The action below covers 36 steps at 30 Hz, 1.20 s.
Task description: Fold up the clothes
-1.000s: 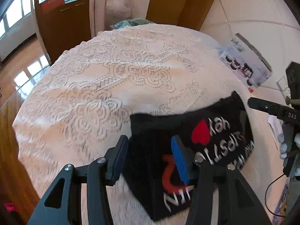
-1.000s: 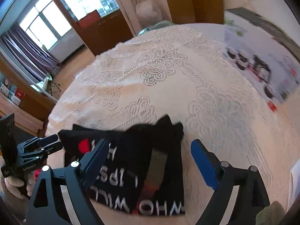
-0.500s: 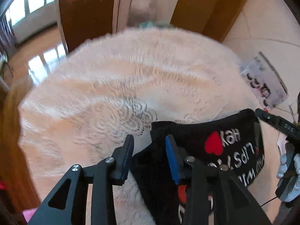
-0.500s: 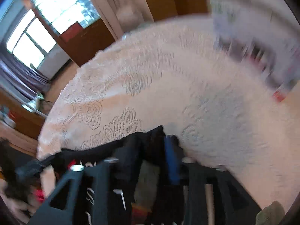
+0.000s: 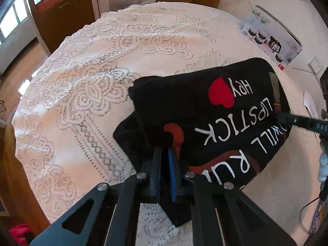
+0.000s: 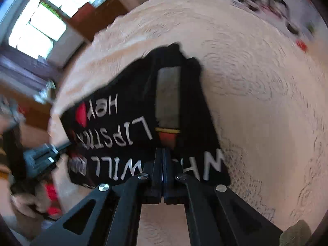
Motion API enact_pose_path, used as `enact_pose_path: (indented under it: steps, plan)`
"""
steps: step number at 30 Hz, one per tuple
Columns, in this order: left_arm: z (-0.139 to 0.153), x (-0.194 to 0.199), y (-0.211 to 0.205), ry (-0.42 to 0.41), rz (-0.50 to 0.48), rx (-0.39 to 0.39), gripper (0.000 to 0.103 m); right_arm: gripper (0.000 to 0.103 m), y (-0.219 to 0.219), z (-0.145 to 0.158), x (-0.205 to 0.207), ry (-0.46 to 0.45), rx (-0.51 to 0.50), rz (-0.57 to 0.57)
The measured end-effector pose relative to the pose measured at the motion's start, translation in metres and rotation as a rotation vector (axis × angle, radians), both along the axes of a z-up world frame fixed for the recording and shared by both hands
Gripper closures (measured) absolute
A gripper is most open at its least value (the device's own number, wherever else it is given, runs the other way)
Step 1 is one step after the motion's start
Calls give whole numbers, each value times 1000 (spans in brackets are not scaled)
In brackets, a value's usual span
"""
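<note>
A folded black T-shirt with white lettering and a red heart lies on the lace-covered round table. My left gripper is at the shirt's near left edge, its jaws closing with black cloth pinched between the pads. In the right wrist view the same shirt fills the middle, and my right gripper is shut on its near edge beside the grey and red lipstick print. Each gripper shows in the other's view: the right gripper's tip and the left gripper.
The lace tablecloth stretches beyond the shirt on the far and left sides. A printed cardboard box lies on the tiled floor past the table. A brown wooden cabinet stands behind the table. A gloved hand is at the right edge.
Both grippers came down from above the shirt onto its near edge. Their jaws went from wide open to closed on the black cloth.
</note>
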State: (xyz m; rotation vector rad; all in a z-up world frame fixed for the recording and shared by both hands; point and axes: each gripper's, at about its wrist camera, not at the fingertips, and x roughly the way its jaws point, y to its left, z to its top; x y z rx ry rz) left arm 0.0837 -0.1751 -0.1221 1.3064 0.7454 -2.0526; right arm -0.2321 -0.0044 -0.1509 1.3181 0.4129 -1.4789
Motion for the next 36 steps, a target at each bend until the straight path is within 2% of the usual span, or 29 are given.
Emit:
enact_pose_path:
  steps: [2, 3, 5, 7, 11, 14, 16, 17, 18, 19, 20, 22, 27, 29, 32, 36]
  plan:
    - [14, -2, -3, 74, -1, -2, 91, 97, -2, 15, -1, 17, -58, 8]
    - [19, -6, -5, 96, -4, -27, 84, 97, -5, 23, -1, -1, -98, 21]
    - [19, -18, -13, 85, 8, -73, 77, 90, -18, 33, -4, 4, -147, 23]
    - [9, -28, -26, 52, 38, -73, 77, 87, -32, 31, -9, 32, -144, 7]
    - [-10, -30, -41, 14, 66, -31, 75, 88, -54, 5, -29, 61, -63, -60]
    - [-2, -21, -39, 47, 86, -3, 73, 88, -46, 2, -41, -8, -93, -110]
    - [14, -5, -34, 93, 100, 9, 45, 82, -35, 13, -39, 12, -120, -104]
    - [19, 5, -31, 100, 116, -3, 26, 62, -29, 20, -37, 30, -134, -98]
    - [20, 14, -28, 99, 133, -10, 24, 34, -22, 27, -37, 38, -146, -93]
    - [19, 21, -25, 95, 148, -11, 24, 24, -16, 30, -38, 38, -150, -91]
    - [19, 29, -22, 84, 163, -11, 24, 18, -9, 31, -40, 33, -148, -92]
    - [14, 35, -18, 76, 178, -13, 24, 18, -4, 27, -37, 27, -142, -92]
    - [-10, 18, -15, 42, 164, 22, 25, 17, -1, 8, -31, 9, -89, -101]
    - [-14, 15, -11, 37, 172, 13, 24, 16, -1, 2, -28, -1, -77, -92]
    - [-16, 10, -5, 17, 159, -34, 23, 8, -4, -7, -22, 0, -58, -64]
    - [-18, 9, -5, 27, 154, -63, 23, 8, -11, -19, -18, 15, -31, -37]
